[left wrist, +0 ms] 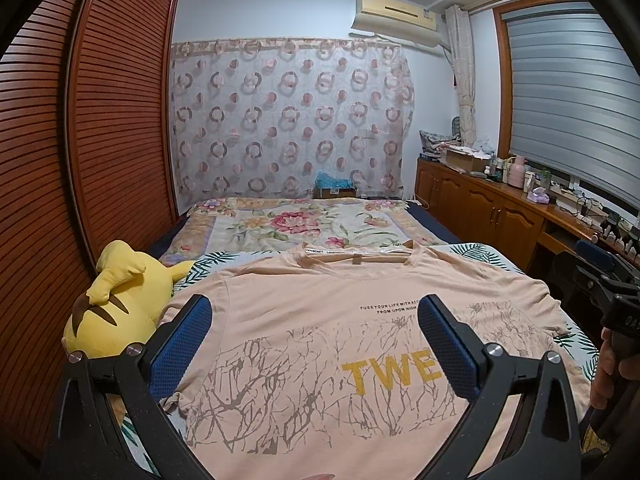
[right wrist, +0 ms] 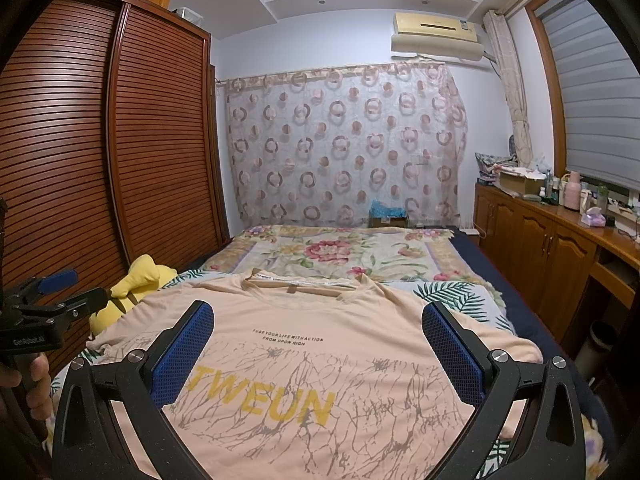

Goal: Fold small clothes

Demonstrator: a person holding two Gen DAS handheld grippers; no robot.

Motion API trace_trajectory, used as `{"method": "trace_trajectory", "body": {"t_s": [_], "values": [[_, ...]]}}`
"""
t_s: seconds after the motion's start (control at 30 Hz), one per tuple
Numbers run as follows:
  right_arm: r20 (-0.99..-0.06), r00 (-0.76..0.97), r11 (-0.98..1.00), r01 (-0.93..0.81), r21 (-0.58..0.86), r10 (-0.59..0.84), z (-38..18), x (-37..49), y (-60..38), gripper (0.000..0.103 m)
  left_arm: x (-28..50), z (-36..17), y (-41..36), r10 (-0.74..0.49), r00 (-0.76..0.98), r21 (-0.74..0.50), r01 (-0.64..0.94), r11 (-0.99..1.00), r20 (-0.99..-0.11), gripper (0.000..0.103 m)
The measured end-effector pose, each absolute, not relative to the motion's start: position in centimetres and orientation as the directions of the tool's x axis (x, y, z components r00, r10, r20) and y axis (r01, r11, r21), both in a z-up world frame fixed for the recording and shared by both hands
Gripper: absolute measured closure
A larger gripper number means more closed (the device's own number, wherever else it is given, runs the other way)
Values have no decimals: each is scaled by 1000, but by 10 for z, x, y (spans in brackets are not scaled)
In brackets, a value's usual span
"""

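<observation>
A peach T-shirt (left wrist: pixel 320 312) (right wrist: pixel 320 328) lies flat and face up on the bed, collar at the far end, with yellow "TWEUN" lettering and a grey branch print. My left gripper (left wrist: pixel 314 320) hovers open over the shirt's left half, nothing between its blue pads. My right gripper (right wrist: pixel 318 326) stands open above the shirt's middle and right half, also holding nothing. Each gripper shows at the edge of the other's view, the right gripper (left wrist: pixel 616 280) at the right and the left gripper (right wrist: pixel 60 284) at the left, both held by a hand.
A yellow plush toy (left wrist: pixel 116 304) (right wrist: pixel 140 280) lies at the shirt's left sleeve, against the slatted wardrobe (left wrist: pixel 80 140). A floral blanket (left wrist: pixel 304 224) covers the far bed. A wooden cabinet (right wrist: pixel 552 248) with clutter on top runs along the right under the window.
</observation>
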State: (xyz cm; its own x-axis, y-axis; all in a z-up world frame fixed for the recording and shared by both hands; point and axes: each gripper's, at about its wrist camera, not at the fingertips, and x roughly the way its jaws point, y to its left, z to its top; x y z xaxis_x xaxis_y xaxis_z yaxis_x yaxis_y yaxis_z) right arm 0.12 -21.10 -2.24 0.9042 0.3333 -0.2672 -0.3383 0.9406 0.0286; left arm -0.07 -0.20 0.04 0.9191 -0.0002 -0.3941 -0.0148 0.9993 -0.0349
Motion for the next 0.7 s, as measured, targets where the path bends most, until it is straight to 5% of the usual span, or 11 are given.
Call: {"method": "trace_trajectory", "body": {"t_s": [0.7], "values": [[-269, 903, 941, -338, 34, 334, -21, 0, -212, 0, 0, 0, 3, 2, 919, -34, -17, 999, -395, 0]]}}
